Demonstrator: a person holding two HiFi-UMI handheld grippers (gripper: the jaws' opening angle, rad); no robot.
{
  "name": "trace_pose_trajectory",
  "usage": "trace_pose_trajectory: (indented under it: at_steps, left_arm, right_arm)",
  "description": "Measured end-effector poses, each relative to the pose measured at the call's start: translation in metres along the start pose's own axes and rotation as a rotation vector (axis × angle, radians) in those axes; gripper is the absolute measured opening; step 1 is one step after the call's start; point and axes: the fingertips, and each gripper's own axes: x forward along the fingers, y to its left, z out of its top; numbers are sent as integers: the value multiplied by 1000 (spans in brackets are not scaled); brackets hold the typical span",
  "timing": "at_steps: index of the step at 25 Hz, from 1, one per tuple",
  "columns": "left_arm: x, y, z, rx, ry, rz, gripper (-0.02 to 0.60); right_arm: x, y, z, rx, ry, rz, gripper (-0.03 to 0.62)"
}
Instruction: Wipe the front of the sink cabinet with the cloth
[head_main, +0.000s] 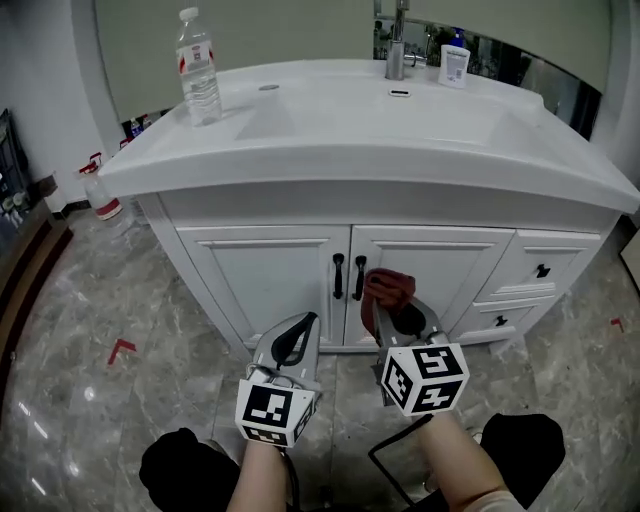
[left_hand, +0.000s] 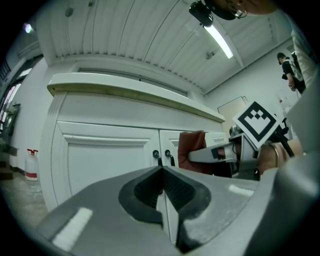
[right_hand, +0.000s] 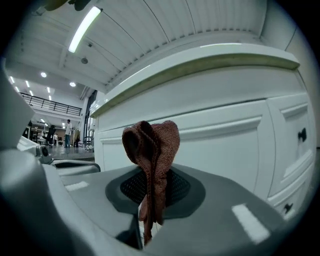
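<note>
A white sink cabinet (head_main: 300, 265) with two doors and black handles (head_main: 347, 276) stands ahead under a white basin top (head_main: 380, 130). A reddish-brown cloth (head_main: 385, 290) is bunched in my right gripper (head_main: 398, 312), which is shut on it just in front of the right door. In the right gripper view the cloth (right_hand: 152, 150) sticks up between the jaws, with the cabinet front (right_hand: 225, 135) behind. My left gripper (head_main: 295, 335) is shut and holds nothing, low before the left door. The left gripper view shows the door handles (left_hand: 162, 157) and the cloth (left_hand: 192, 150).
A water bottle (head_main: 198, 68) stands on the basin's left part; a tap (head_main: 397, 50) and a small white bottle (head_main: 455, 65) are at the back. Two drawers (head_main: 535, 272) sit at the cabinet's right. A spray bottle (head_main: 100, 192) stands on the marble floor (head_main: 100, 370) at left.
</note>
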Motion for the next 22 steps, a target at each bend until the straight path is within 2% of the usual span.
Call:
trace_pose_trajectory:
  at_steps: [5, 11, 17, 22]
  left_arm:
    - [10, -16, 8, 6, -10, 35, 0]
    - [13, -22, 4, -18, -6, 73, 0]
    - [18, -28, 3, -102, -38, 83, 0]
    - [29, -49, -3, -129, -36, 66, 0]
  right_arm:
    - [8, -1, 43, -72, -40, 66, 83]
    - [31, 4, 53, -101, -46, 104, 84]
    - [35, -9, 54, -58, -49, 105, 84]
    - [24, -41, 54, -13, -29, 86, 86]
